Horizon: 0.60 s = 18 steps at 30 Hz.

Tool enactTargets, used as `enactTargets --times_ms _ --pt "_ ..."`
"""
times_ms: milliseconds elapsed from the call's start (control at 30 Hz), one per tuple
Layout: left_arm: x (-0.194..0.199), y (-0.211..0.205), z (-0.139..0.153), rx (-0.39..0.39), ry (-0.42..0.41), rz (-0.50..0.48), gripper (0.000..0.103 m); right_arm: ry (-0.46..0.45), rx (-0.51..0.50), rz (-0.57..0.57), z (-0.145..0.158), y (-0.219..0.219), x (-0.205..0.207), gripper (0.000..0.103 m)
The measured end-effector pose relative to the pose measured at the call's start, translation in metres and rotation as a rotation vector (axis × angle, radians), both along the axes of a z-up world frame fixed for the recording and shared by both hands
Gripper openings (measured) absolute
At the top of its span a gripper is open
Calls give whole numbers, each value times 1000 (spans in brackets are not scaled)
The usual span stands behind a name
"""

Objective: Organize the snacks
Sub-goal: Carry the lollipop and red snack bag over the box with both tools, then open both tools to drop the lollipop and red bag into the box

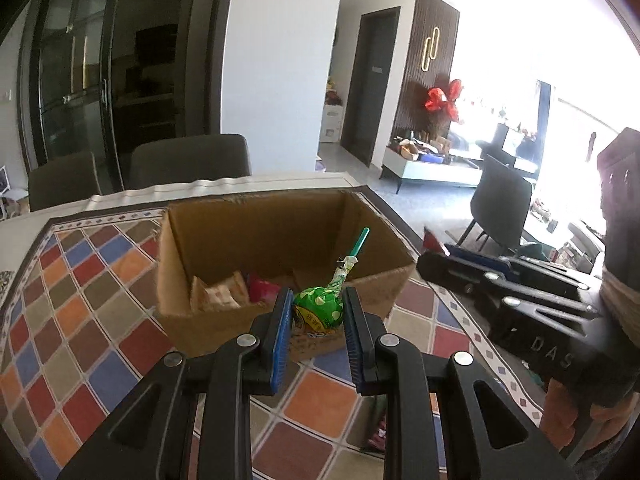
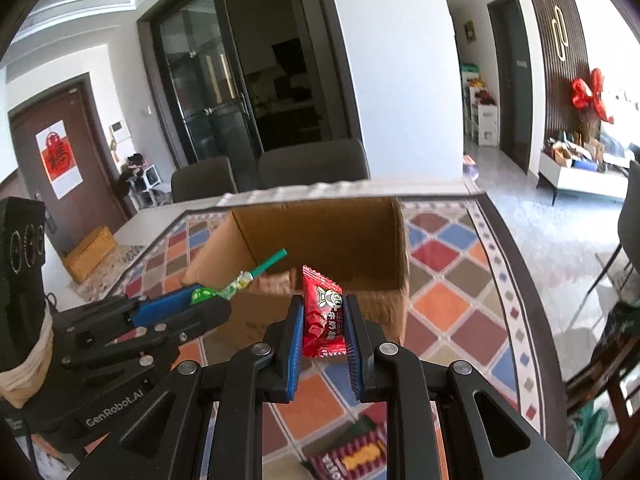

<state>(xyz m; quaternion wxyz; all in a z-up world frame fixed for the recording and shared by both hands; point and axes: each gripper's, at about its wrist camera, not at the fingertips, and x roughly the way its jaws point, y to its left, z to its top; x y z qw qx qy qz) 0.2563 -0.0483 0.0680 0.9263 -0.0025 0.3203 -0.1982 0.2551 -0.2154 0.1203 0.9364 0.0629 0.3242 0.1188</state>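
Ahead of both grippers, on a tablecloth [image 1: 100,280] of coloured diamonds: an open cardboard box [image 1: 280,236], flaps up, its near wall just beyond the fingertips. Inside, toward the left from the left wrist view, a tan snack packet [image 1: 218,294] and beside it a red packet [image 1: 262,290], both low against the near wall. Beyond the table's far edge, two dark chair backs [image 1: 188,160].

Left gripper [image 1: 318,306]: blue-padded jaws clamped on the green-wrapped head of a lollipop [image 1: 318,306], teal stick slanting up and away over the box's near wall. Seen from the right wrist view as well, off to the left and slightly forward, the same lollipop [image 2: 202,294] in its tips.

Right gripper [image 2: 323,320]: jaws pressed on a red candy packet [image 2: 323,312], held upright, its top corner poking above the pads, in front of the box's near wall.

Below the right gripper, on the cloth, a striped red snack packet [image 2: 352,456], partly hidden.
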Motion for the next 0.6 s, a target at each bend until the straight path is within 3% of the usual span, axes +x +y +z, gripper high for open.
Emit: enactTargets --times_ms 233,600 --pt "24 12 7 4 7 30 25 -28 -33 29 16 15 24 20" --pt "60 18 6 26 40 65 26 -8 -70 31 16 25 57 20"
